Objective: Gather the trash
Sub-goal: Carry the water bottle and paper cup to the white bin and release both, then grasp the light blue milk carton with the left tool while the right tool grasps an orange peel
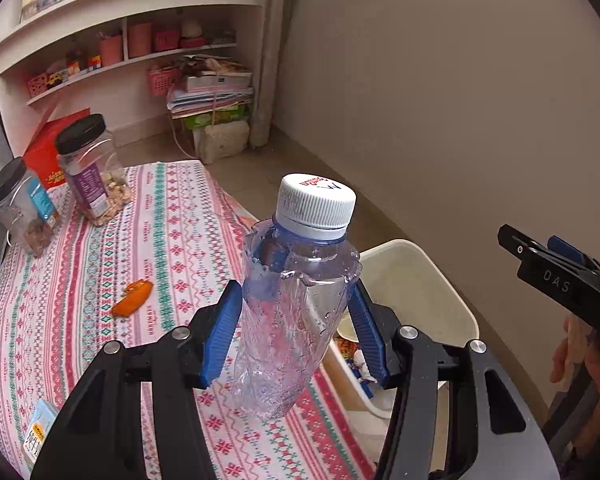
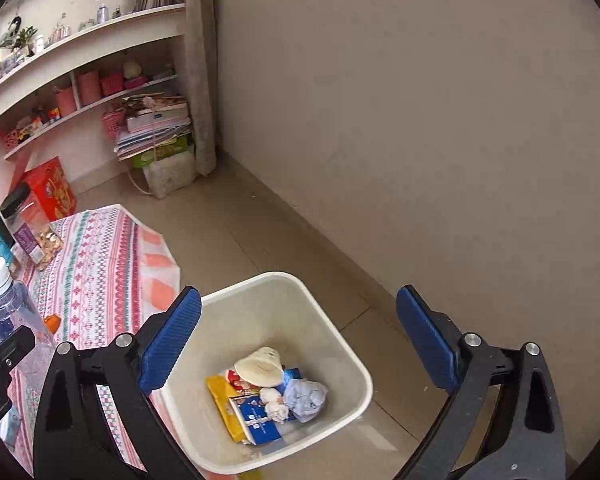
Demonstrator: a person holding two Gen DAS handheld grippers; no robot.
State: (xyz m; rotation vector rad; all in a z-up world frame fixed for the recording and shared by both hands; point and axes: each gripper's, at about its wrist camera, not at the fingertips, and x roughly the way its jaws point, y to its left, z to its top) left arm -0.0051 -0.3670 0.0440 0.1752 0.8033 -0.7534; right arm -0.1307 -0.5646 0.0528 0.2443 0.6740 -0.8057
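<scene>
Crumpled clear plastic bottle with white cap (image 1: pixel 296 300) stands nearly upright, clenched in the left gripper (image 1: pixel 294 328) jaws above the worktop edge; white plastic bin (image 2: pixel 340 344) lies just rightward, beneath the right gripper (image 2: pixel 300 340), whose released jaws are empty.

Both wrist views look steeply down, sharing the bin (image 1: pixel 420 276) (image 2: pixel 284 308).

bin (image 1: pixel 456 300) contents mostly hidden by bottle (image 1: pixel 292 304), shelf items blurred

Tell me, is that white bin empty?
No. The white bin already holds trash: a crumpled tissue, a yellow packet and a blue carton lie at its bottom.
</scene>
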